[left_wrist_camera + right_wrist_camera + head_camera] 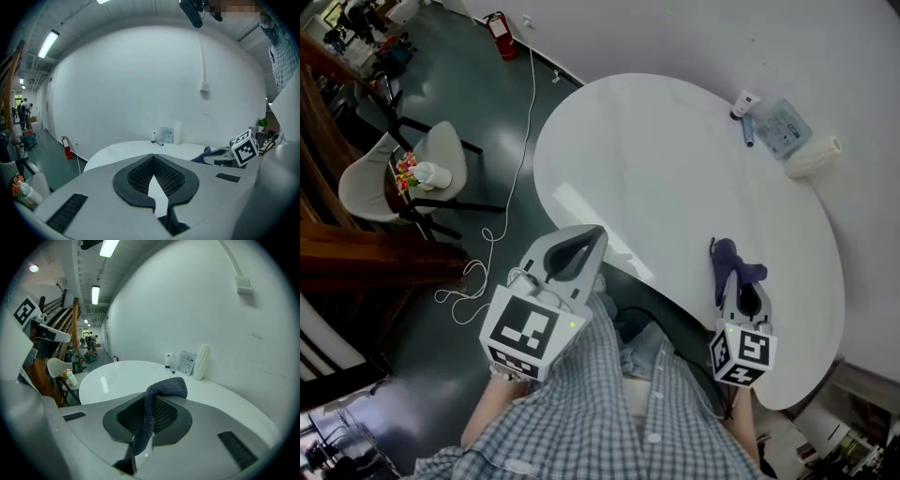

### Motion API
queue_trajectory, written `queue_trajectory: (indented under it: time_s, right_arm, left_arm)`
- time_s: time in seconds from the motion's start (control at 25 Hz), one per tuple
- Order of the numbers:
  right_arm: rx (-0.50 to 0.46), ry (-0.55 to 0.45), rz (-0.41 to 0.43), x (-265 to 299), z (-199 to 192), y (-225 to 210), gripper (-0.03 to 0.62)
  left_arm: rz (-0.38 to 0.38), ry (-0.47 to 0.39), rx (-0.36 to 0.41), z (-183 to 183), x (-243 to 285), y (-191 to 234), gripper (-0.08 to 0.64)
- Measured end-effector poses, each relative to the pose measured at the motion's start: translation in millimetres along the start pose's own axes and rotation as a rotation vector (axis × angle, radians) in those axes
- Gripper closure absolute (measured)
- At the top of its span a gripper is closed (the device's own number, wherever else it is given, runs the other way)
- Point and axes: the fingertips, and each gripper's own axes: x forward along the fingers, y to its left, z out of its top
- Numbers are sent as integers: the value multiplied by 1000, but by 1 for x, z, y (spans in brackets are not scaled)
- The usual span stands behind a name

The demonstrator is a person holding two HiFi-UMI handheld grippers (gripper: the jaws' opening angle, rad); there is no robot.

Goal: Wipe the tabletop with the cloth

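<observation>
A: While the dark blue knitted cloth sits clamped in the right gripper, over the near rim of the white rounded tabletop, has wiping begun?

B: Judged not yet. Cloth secured; contact with the surface not discernible. Left gripper closed on nothing, off the table's edge.

A: Next move?

B: Probably lower the cloth flat, press, then sweep outward, stopping short of the small white bottle and clear packet by the wall.

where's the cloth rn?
The dark blue cloth is clamped in the jaws of the right gripper, at the head view's lower right, over the near edge of the white table.
</observation>
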Motion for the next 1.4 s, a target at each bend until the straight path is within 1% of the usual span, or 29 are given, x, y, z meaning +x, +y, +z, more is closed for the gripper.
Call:
queue_trajectory:
  time_s: [0.12, 0.36, 0.6, 0.76, 0.88, 1.04, 1.12, 1.28, 1.4]
  right_arm:
    - [36, 46, -5, 11, -14, 9, 569]
    - [54, 135, 17, 34, -36, 42, 569]
    - [84, 217, 85, 62, -60, 85, 569]
    - [54, 282, 162, 82, -78, 116, 569]
    - [48, 322, 190, 91, -87, 131, 569]
    - [108, 329, 188, 99, -84, 138, 569]
    - [122, 328, 192, 101, -82, 143, 569]
    - [106, 329, 226, 107, -76, 160, 569]
    - [71, 325, 265, 112, -71, 176, 569]
  left_arm:
    - [-22, 10, 1, 0, 8, 14, 555]
    - [-41, 31, 9, -2, 16, 38, 555]
    - [-36, 41, -17, -10, 17, 62, 555]
    - [-25, 54, -27, -17, 13, 76, 555]
    - [-10, 63, -38, -22, 8, 87, 555]
    - [5, 64, -66, -29, 2, 101, 555]
    - [9, 61, -71, -31, 0, 106, 555]
    - [17, 57, -72, -31, -3, 114, 555]
    - [27, 53, -77, -32, -5, 120, 555]
